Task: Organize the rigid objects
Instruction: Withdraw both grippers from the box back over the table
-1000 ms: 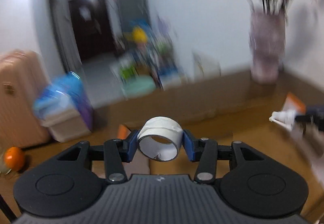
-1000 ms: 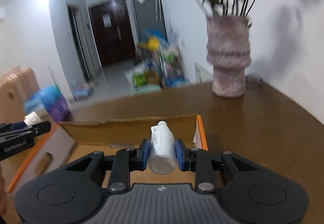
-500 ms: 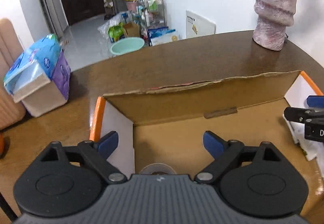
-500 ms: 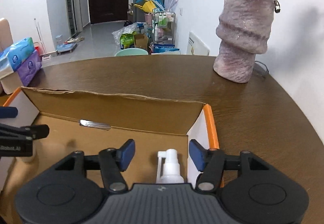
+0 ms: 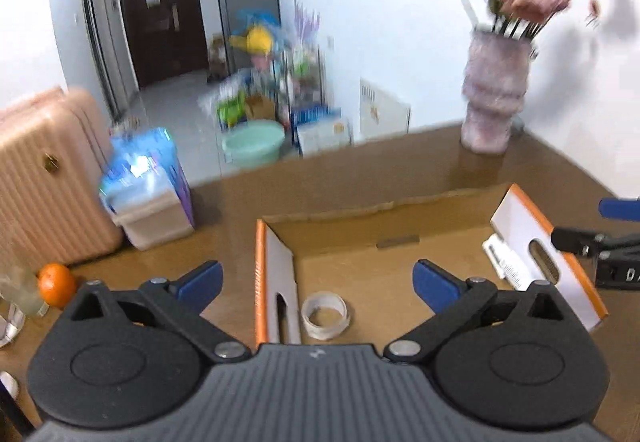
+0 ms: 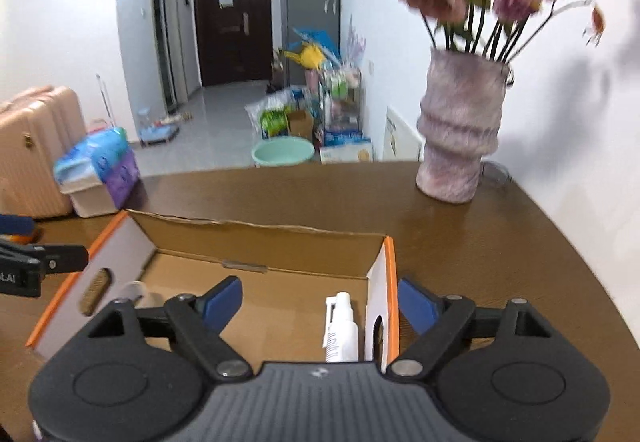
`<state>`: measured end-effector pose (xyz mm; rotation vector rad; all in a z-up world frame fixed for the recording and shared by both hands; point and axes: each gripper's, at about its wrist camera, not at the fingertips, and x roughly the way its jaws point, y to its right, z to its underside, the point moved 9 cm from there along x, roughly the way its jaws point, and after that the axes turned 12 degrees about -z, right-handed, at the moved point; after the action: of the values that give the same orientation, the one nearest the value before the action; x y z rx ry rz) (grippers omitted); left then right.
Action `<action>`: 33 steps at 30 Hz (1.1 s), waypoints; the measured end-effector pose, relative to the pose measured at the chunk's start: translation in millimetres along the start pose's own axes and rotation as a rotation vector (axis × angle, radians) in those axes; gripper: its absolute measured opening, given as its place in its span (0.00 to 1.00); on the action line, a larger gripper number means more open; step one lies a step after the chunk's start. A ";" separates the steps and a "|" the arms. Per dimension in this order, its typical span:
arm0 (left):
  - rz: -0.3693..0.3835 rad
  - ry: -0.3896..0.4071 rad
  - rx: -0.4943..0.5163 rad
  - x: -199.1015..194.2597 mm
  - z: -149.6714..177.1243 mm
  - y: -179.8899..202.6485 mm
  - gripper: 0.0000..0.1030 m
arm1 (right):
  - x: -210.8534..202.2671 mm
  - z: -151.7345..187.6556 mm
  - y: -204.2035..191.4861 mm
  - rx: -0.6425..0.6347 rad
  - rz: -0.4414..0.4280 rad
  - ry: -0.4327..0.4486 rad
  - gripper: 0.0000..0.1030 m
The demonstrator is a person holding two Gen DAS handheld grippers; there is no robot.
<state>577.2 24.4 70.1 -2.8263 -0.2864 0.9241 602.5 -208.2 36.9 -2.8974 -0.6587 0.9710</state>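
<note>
Left gripper (image 5: 316, 280): jaws wide and opening a little more, nothing held. The tape roll (image 5: 324, 315) lies flat on the floor of the box (image 5: 404, 202), lower centre of the left view, just beside the box's left wall. It sits below the span of the jaws and no pad touches it.

Right gripper (image 6: 320, 302): jaws wide and opening further, nothing gripped. The spray bottle (image 6: 341, 326) lies on the box floor at lower centre of the right view, close along the right wall with its nozzle toward the top of the frame. In the left view the same bottle shows at centre right, against that wall.

Step in hand, as I read it: release and withdrawal after both items went into the box. Both look settled; the roll is on its flat side, so rolling seems unlikely.

To do it well:
- Let the jaws finish spreading before pulling away, so no pad drags the roll or bottle.
- Lift clear of the walls first; the right gripper's right finger straddles the orange-edged wall and could snag it.
- Keep the two grippers apart; each shows at the edge of the other's view.
- Avoid the vase (image 6: 460, 134), upper right, on the way out.

Remaining items: none identifiable on the table (image 6: 480, 242) here.
</note>
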 end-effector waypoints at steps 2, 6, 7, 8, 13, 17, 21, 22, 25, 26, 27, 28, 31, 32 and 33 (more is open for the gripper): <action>0.005 0.073 -0.033 -25.2 2.8 -8.8 1.00 | -17.3 5.3 -6.6 -0.003 -0.006 0.053 0.83; 0.042 0.278 -0.128 -85.1 25.8 -22.6 1.00 | -62.5 22.7 -18.0 -0.001 -0.022 0.179 0.89; 0.041 0.326 -0.135 -100.2 34.5 -24.1 1.00 | -72.9 28.5 -19.6 -0.002 -0.015 0.208 0.89; 0.042 0.369 -0.144 -115.0 43.1 -26.0 1.00 | -83.1 35.1 -21.0 -0.004 -0.006 0.233 0.89; 0.018 0.421 -0.185 -164.5 94.3 -29.5 1.00 | -137.8 71.8 -37.2 -0.018 -0.023 0.338 0.90; 0.018 0.475 -0.147 -199.4 136.5 -30.1 1.00 | -181.5 105.5 -57.0 -0.079 -0.047 0.381 0.97; -0.026 0.523 -0.106 -238.1 176.3 -30.1 1.00 | -213.5 145.7 -77.1 -0.118 -0.057 0.401 0.97; -0.031 0.533 -0.099 -246.9 183.9 -29.9 1.00 | -220.7 157.2 -81.6 -0.115 -0.067 0.407 0.97; -0.034 0.572 -0.099 -274.9 207.9 -30.4 1.00 | -244.5 189.2 -90.1 -0.094 -0.040 0.463 0.98; -0.023 0.582 -0.106 -282.8 216.3 -30.9 1.00 | -249.7 199.7 -92.9 -0.087 -0.028 0.472 0.98; -0.005 0.583 -0.116 -289.2 224.6 -30.1 1.00 | -253.7 210.5 -96.8 -0.087 -0.019 0.477 0.98; 0.019 0.575 -0.115 -292.8 232.9 -27.8 1.00 | -256.5 220.5 -100.9 -0.090 -0.018 0.482 0.99; 0.045 0.566 -0.068 -298.9 253.8 -22.0 1.00 | -262.0 247.4 -111.7 -0.076 -0.030 0.502 0.99; 0.042 0.570 -0.062 -299.2 258.8 -21.0 1.00 | -260.1 251.2 -115.3 -0.083 -0.056 0.493 1.00; 0.041 0.567 -0.054 -296.7 262.2 -18.0 1.00 | -256.0 253.8 -119.6 -0.105 -0.082 0.468 1.00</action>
<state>183.5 -3.1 32.8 -2.9963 -0.1781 0.0940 225.6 -230.1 -3.9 -2.9876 -0.7948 0.2345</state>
